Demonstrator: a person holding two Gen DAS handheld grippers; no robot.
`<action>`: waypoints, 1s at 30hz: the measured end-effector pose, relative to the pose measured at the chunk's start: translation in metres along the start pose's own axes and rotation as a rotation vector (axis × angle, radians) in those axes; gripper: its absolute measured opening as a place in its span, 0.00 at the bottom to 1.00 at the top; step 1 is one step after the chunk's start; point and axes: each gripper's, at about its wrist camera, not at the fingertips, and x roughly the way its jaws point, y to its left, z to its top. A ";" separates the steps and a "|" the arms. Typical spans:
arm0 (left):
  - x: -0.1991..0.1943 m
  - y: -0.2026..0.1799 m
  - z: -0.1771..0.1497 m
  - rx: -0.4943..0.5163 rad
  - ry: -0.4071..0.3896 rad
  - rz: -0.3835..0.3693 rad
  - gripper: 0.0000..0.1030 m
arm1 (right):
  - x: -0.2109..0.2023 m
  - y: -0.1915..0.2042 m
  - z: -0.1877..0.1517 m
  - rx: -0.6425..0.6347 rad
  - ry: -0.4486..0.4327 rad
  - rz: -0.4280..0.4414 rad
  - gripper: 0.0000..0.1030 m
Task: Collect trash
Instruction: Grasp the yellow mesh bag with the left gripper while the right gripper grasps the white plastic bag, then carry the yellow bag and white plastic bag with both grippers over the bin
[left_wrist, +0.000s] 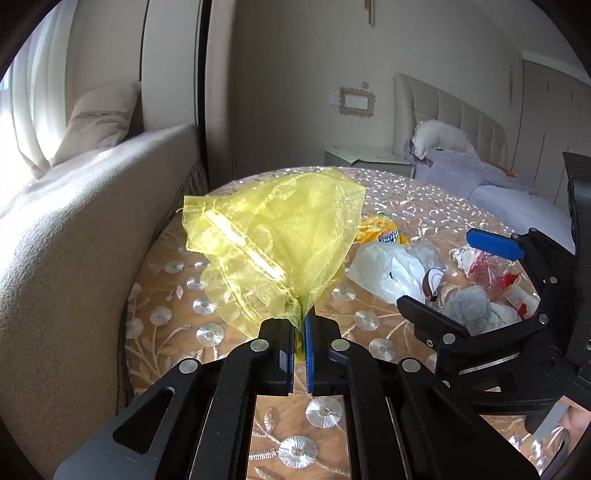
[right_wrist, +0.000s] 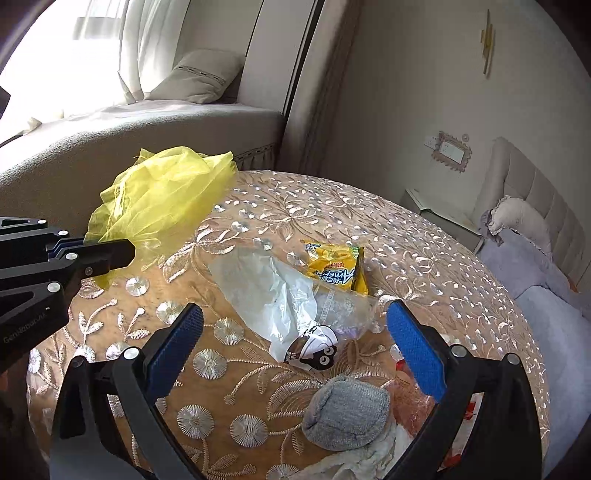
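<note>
Embroidered tablecloth (right_wrist: 295, 206) | red wrapper (left_wrist: 487, 271) half-hidden behind right tongs (left_wrist: 443, 269)

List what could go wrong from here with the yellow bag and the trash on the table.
1. The left gripper pinches only a bunched corner of the yellow mesh bag; the thin fabric may slip out, and its mouth hangs unopened.
2. The right gripper is open over overlapping litter: the white plastic wrapper lies against the yellow snack packet, so closing may drag both.
3. The grey balled sock sits near the table edge and could get knocked off.
</note>
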 end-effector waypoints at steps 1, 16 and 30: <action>-0.001 0.000 0.000 0.001 -0.005 0.007 0.03 | 0.002 0.000 0.001 0.009 0.000 0.007 0.96; 0.004 -0.001 -0.001 0.003 -0.014 0.010 0.03 | 0.051 -0.008 0.001 0.015 0.196 0.059 0.47; -0.053 -0.046 0.002 0.071 -0.109 -0.039 0.03 | -0.106 -0.049 -0.006 0.116 -0.167 -0.002 0.39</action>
